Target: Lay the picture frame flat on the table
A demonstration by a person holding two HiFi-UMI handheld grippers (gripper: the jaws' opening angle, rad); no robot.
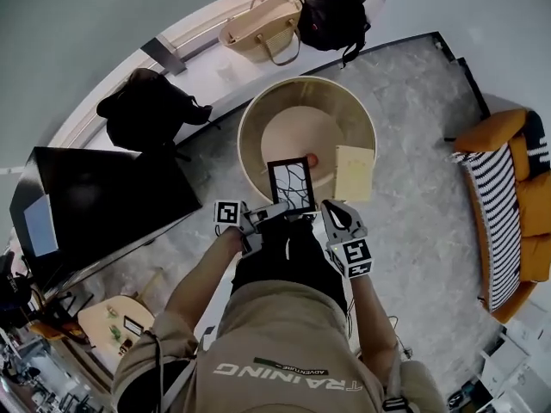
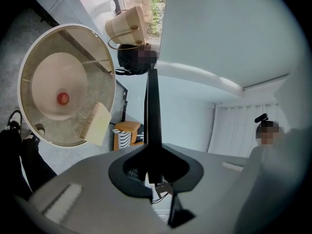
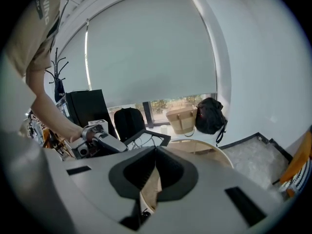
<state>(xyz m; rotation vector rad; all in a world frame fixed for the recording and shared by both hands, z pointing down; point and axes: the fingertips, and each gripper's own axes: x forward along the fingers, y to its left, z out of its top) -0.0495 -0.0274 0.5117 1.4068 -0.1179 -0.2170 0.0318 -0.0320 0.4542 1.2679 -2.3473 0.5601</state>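
Note:
A black picture frame [image 1: 291, 186] with a cracked line pattern stands upright over the near rim of the round glass table [image 1: 250, 119]. My left gripper [image 1: 269, 214] is shut on its lower edge. In the left gripper view the frame [image 2: 153, 106] shows edge-on, rising straight up from between the jaws of the left gripper [image 2: 153, 155]. My right gripper [image 1: 340, 218] hangs just right of the frame's lower corner, apart from it. In its own view the right gripper [image 3: 156, 152] is shut with nothing held.
On the table lie a beige pad [image 1: 355, 172] and a small red ball [image 1: 312, 160]. A tan tote bag [image 1: 261, 28] and a black backpack [image 1: 331, 14] sit by the window. A dark desk [image 1: 103, 205] stands left, an orange sofa [image 1: 508, 205] right.

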